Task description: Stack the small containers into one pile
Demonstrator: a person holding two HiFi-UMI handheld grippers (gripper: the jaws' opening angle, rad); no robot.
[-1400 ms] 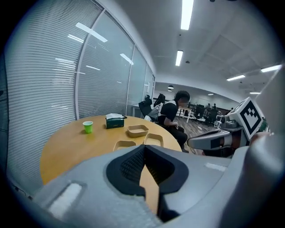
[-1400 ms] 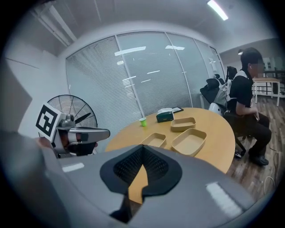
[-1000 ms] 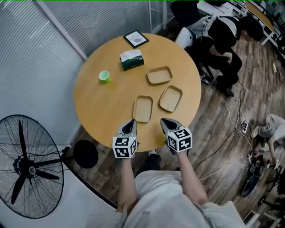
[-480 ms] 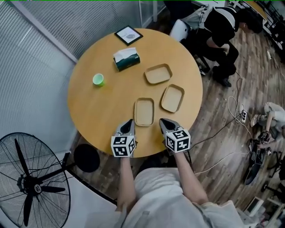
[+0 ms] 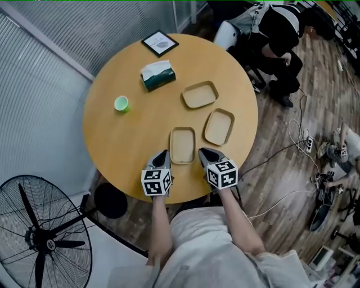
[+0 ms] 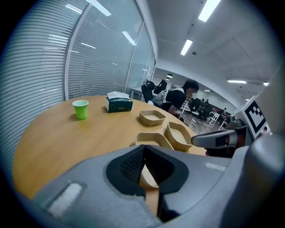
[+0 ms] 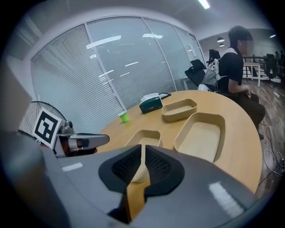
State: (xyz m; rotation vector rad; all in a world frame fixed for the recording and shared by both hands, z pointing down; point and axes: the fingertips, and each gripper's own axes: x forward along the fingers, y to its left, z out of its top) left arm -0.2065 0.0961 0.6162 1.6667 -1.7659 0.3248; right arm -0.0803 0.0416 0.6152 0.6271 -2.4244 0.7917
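Round light-wood table (image 5: 135, 135) on dark wood-plank floor (image 5: 281, 163); left of it, grey slatted blinds (image 5: 34, 107); lower left, black pedestal fan (image 5: 39, 239); above, white ceiling strip lights (image 6: 209, 9).

fig. 1. we show a round table (image 5: 124, 140) of plain honey-yellow wood tone. on it the near tray (image 5: 182, 145), the right tray (image 5: 218, 126) and the far tray (image 5: 199, 94) are all an unpatterned tan. we mark a bright green cup (image 5: 121, 103), a dark green tissue box (image 5: 160, 80) with a white tissue (image 5: 156, 68), and a black-framed picture (image 5: 160, 43). the fan (image 5: 39, 242) is black, the floor (image 5: 281, 169) brown planks, the blinds (image 5: 39, 101) pale grey, finely striped.
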